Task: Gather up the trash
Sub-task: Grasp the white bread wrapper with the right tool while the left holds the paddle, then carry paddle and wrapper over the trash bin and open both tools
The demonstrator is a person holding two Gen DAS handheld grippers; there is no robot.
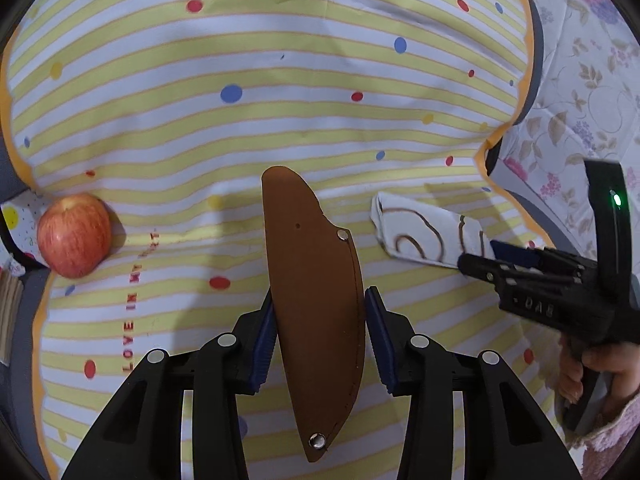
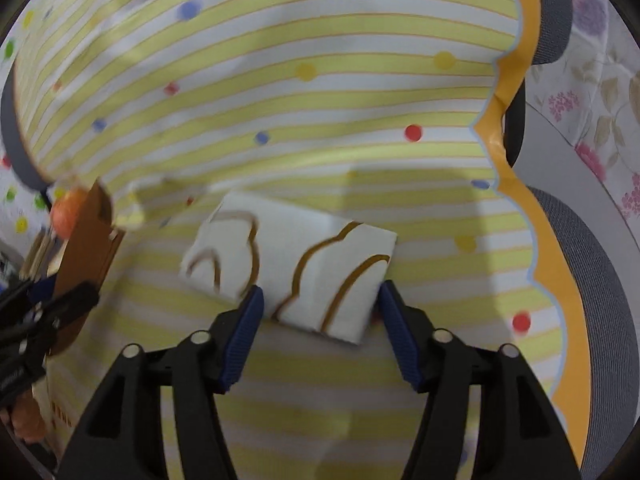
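Fingers of the left gripper straddle a brown leather sheath, blue pads just beside its edges; firm contact cannot be confirmed. Right gripper fingers spread wide around the folded napkin, which lies right of the sheath on the striped tablecloth. Apple left of sheath.

This looks like a home, likely a living or dining corner. A yellow-and-white striped tablecloth with coloured polka dots and a scalloped orange border covers the table, printed with the words "LOVE IN MY". A red apple lies on it. Beside the table, a pale fabric with purple and pink flowers drapes over furniture.
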